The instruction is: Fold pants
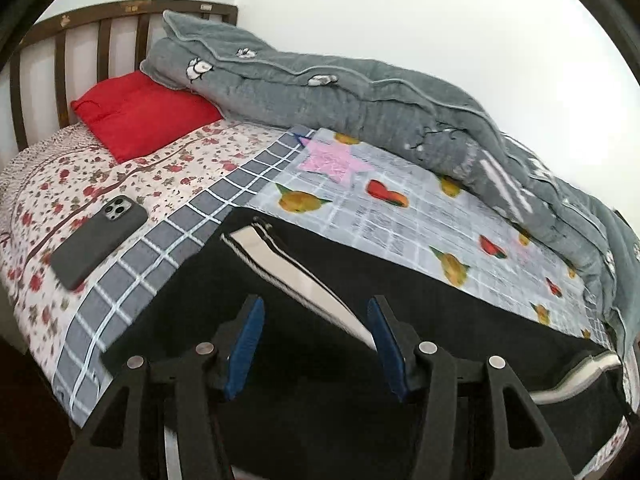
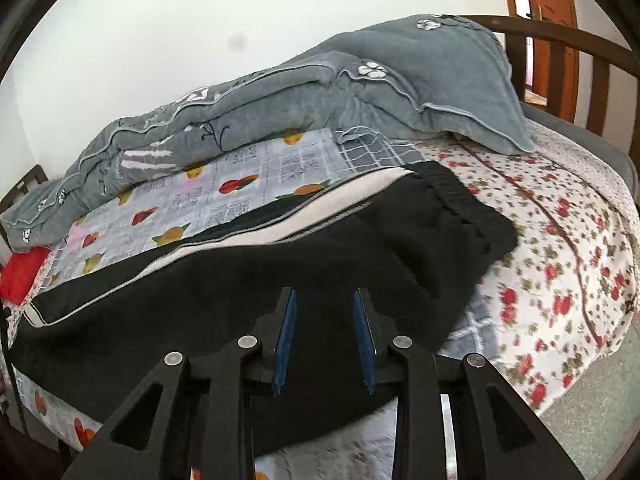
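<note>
Black pants (image 1: 400,320) with a white side stripe (image 1: 288,264) lie flat along the near edge of the bed. In the right wrist view the pants (image 2: 280,272) show their elastic waistband (image 2: 460,196) at the right end. My left gripper (image 1: 316,304) is open, its blue pads just above the leg end of the pants, holding nothing. My right gripper (image 2: 324,296) is open above the pants near the waist end, holding nothing.
A dark phone (image 1: 100,240) lies on the floral sheet (image 1: 120,184) left of the pants. A red pillow (image 1: 144,112) and a rolled grey quilt (image 1: 360,96) sit at the back. A patterned mat (image 1: 400,216) lies under the pants. Wooden headboard (image 1: 80,32) behind.
</note>
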Demonstrator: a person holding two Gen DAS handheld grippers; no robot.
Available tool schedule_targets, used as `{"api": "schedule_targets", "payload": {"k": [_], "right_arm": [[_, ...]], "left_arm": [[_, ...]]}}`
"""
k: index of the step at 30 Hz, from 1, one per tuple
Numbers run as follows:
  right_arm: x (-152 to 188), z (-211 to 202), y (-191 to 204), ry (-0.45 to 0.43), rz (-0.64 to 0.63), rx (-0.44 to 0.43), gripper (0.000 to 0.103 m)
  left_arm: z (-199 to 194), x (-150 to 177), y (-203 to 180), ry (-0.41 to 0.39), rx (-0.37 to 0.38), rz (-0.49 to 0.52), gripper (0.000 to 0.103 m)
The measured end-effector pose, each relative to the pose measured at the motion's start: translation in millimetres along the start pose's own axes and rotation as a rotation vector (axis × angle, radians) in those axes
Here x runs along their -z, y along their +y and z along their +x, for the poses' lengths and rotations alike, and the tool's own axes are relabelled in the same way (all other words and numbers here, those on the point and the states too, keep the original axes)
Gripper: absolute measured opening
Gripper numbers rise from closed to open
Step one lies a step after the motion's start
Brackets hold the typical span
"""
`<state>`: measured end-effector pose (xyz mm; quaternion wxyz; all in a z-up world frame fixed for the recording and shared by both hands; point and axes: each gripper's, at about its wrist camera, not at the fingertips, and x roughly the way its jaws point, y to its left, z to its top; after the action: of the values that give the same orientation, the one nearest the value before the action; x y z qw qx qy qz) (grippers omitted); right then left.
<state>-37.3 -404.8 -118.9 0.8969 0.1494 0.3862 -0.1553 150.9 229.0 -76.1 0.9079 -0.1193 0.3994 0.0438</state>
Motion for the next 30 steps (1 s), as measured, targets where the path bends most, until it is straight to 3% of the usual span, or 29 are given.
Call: {"api": "schedule_targets", "payload": {"k": [7,17,20,24,26,28,30], "right_arm": [[-11,32,34,0.022,-0.006,0.008,0.03],[-32,67,79,0.032,-0.024,-0.001,0.03],[-35,76,90,0.044,-0.029,-0.001,0.03],[-35,84,100,0.05,-0.029,-0.009,0.03],[-35,88,105,0.055,-0.028,-0.012,0.03],[-35,90,108,0.056,-0.027,-0.014,0.03],[-36,90,110,0.055,-0.024,-0.018,0.03]], "left_arm": [[46,-27,14,0.038,-0.033,0.007,0.052],[109,-55,30,0.126,-0.132,0.098,0.049],[123,-53,32,0.175,-0.094,0.132,0.047],[129,-52,32,0.174,-0.103,0.151,0.047],[130,-54,33,0.163,-0.095,0.129,0.042],[128,-55,32,0.137,-0.079,0.119,0.021],[120,-58,32,0.081,-0.069,0.105,0.021]]}}
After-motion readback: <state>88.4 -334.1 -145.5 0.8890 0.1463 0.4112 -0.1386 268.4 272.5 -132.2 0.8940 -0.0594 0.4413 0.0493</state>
